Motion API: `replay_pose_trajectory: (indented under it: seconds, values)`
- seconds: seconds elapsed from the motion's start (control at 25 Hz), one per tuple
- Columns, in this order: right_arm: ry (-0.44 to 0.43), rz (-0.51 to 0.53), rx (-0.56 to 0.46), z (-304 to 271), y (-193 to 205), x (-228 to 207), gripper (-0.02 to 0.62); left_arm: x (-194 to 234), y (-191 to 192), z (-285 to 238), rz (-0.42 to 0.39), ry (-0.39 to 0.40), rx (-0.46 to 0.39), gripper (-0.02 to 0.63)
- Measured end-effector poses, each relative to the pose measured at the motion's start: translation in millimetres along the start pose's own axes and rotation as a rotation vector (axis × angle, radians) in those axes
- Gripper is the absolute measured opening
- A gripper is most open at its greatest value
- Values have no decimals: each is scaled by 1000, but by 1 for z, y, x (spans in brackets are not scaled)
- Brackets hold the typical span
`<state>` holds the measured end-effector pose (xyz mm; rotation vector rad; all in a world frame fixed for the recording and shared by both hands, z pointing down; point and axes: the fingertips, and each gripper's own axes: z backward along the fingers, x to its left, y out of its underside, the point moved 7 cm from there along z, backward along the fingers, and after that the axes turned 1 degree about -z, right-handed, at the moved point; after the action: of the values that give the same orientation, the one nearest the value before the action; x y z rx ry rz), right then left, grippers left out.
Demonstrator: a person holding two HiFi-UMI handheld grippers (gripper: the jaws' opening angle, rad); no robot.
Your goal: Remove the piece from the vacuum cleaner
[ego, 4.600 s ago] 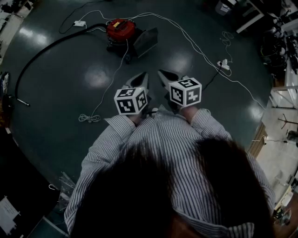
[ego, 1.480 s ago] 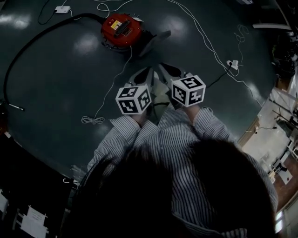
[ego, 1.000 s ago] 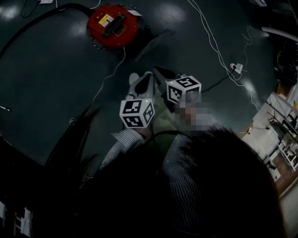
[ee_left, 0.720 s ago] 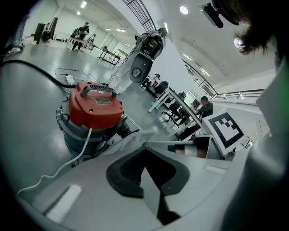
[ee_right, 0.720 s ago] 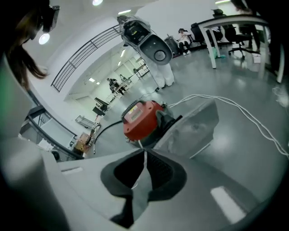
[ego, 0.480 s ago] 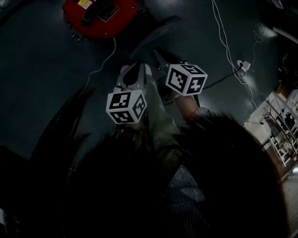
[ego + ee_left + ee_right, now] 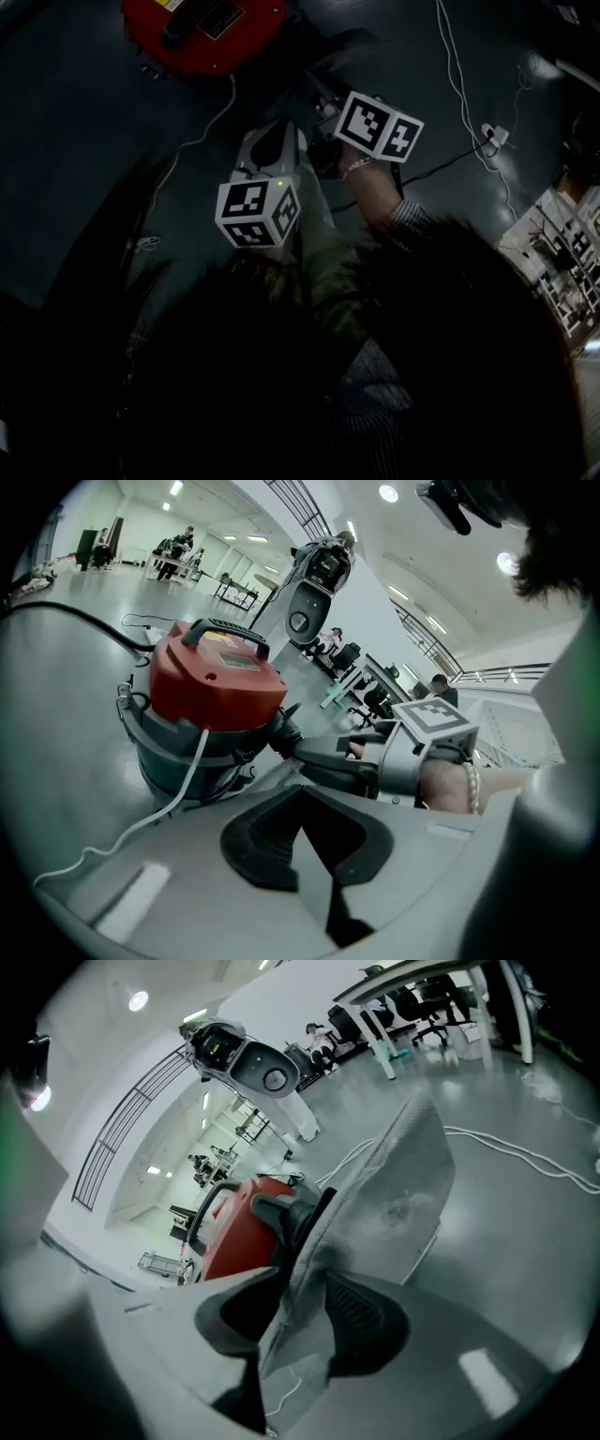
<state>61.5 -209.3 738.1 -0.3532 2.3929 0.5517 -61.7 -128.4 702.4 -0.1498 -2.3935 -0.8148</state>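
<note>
The red vacuum cleaner stands on the dark floor, seen close in the left gripper view. A grey cloth bag hangs off its side next to the red body. My right gripper has reached the vacuum's side, and its jaws are opening with the edge of the cloth bag between them. My left gripper hovers just behind and to the left, about a hand's width from the vacuum, shut with nothing in it.
A white cable runs from the vacuum across the floor, and a white power strip lies to the right. A black hose leads away on the left. Desks, chairs and people are far behind.
The person has bent down towards the vacuum, which now fills the top of the head view. The right gripper has moved forward to the vacuum's side; the left has followed a little.
</note>
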Motion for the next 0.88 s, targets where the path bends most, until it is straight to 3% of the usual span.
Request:
replay_pose_trajectory:
  seconds: [0.16, 0.28, 0.88]
  values:
    - [-15, -10, 21, -7, -4, 2, 109, 4, 0, 3, 7, -12, 3, 6]
    - [11, 1, 31, -4, -3, 1, 28, 10, -3, 5, -3, -24, 9, 6]
    - [-10, -102, 14, 39, 3, -9, 20, -7, -23, 9, -42, 2, 26, 6]
